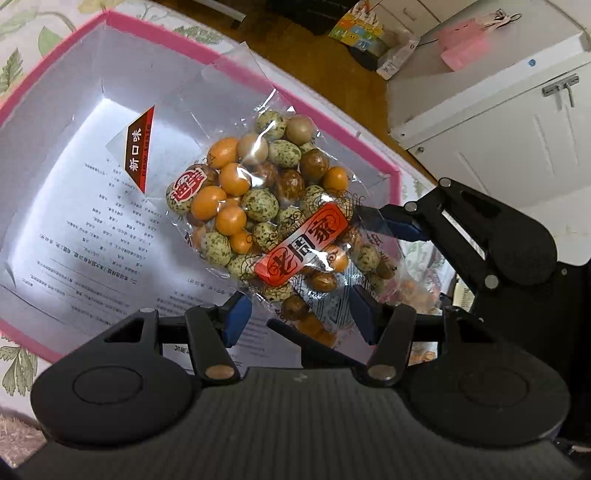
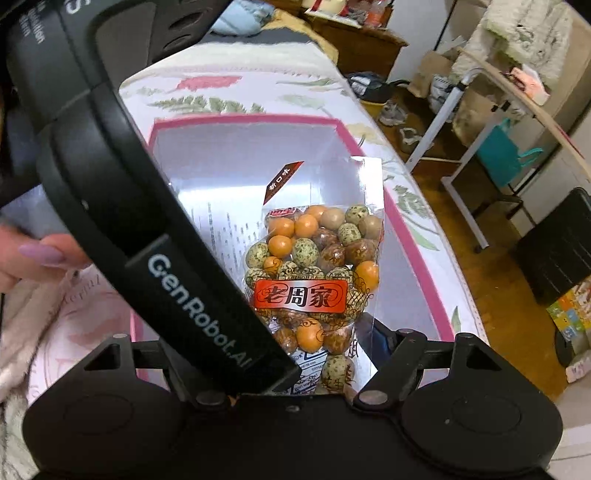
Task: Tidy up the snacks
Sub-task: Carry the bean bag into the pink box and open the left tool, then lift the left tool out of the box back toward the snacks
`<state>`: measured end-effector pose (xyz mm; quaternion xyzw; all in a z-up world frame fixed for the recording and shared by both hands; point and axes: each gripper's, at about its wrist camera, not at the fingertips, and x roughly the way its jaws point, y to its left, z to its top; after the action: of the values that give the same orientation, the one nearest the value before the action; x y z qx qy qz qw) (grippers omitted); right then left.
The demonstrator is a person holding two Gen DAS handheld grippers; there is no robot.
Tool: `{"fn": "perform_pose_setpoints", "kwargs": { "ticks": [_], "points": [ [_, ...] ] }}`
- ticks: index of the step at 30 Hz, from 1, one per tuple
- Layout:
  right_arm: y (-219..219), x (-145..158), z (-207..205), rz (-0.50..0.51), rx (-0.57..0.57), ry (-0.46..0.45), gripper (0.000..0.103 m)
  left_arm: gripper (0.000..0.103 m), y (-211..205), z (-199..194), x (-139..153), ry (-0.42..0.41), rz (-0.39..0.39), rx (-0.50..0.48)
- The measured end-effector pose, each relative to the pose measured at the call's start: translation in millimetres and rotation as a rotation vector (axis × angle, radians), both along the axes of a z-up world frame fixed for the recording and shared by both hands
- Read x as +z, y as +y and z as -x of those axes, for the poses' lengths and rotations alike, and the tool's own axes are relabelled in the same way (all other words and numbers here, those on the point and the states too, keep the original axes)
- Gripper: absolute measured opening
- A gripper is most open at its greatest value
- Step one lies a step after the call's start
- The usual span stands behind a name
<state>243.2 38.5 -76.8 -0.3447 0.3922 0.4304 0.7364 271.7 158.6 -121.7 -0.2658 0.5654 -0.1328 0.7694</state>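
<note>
A clear bag of coated nuts with a red label is held over an open pink-rimmed box with a white inside. In the left wrist view my left gripper is open, its blue pads either side of the bag's lower end without pinching it. My right gripper comes in from the right there, and its blue fingertips pinch the bag's edge. In the right wrist view the bag hangs ahead over the box, and the left gripper's body hides my right gripper's left finger.
A printed paper sheet lies on the box floor. The box sits on a floral cloth. White cabinets stand to the right, with wooden floor, a white frame table and clutter beyond.
</note>
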Motion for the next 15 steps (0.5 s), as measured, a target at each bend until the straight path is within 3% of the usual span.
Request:
{"fn": "perform_pose_setpoints", "kwargs": {
  "ticks": [4, 8, 11, 15],
  "points": [
    [9.8, -13.1, -9.0, 0.075, 0.021, -0.069, 0.077, 0.059, 0.8, -4.3, -10.7, 0.019, -0.010, 0.024],
    [8.8, -10.4, 6.2, 0.124, 0.026, -0.179, 0.078, 0.061, 0.1, -1.5, -5.3, -0.035, -0.036, 0.018],
    [-2.3, 1.3, 15.6, 0.100, -0.056, -0.222, 0.078, 0.062, -1.7, 3.4, 3.8, -0.077, -0.053, 0.007],
    [-31.3, 25.2, 39.3, 0.002, -0.191, -0.206, 0.078, 0.061, -12.6, 12.0, 23.6, -0.159, -0.127, -0.028]
  ]
}}
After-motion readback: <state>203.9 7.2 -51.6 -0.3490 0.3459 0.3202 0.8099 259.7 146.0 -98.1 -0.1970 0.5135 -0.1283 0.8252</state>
